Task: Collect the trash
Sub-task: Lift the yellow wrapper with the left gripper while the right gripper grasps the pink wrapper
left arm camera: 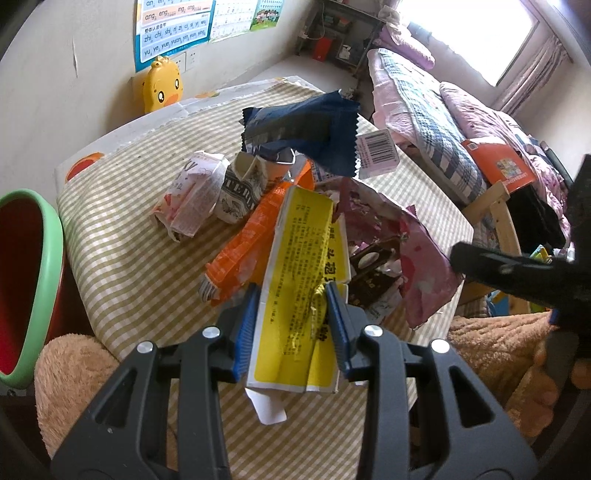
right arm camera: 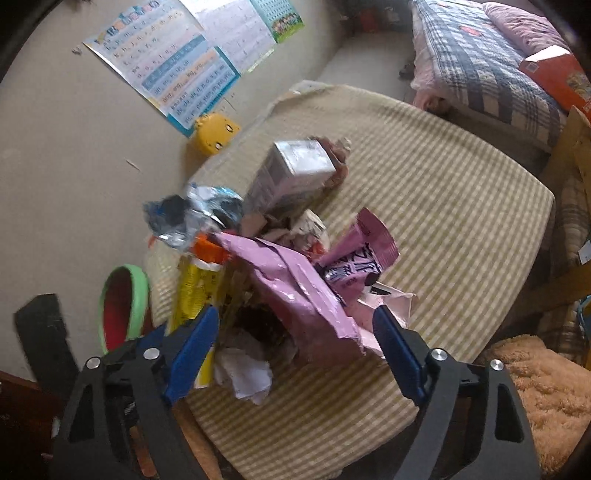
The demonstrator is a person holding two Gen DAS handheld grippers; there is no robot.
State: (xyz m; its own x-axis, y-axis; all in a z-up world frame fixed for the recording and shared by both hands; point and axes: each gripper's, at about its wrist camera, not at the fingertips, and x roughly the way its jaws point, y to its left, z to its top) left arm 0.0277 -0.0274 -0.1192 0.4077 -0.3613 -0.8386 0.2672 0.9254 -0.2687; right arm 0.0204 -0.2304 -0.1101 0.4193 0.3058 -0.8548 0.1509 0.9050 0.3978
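Nearest us, the right gripper [right arm camera: 295,332] hangs open astride the pink wrapper [right arm camera: 295,291] at lower centre of the desk [right arm camera: 461,221], its long axis running toward upper left; the left gripper [left arm camera: 291,325] clamps the yellow wrapper [left arm camera: 299,258].

We see daylight pouring in from a window [left arm camera: 476,33] at the upper right of the left wrist view, blown out to plain white. The table [left arm camera: 122,236] is evenly lit with soft shadows. That view is sharp. The right wrist view is smeared by motion blur, dimmer, and both bend strongly and darken at the corners.
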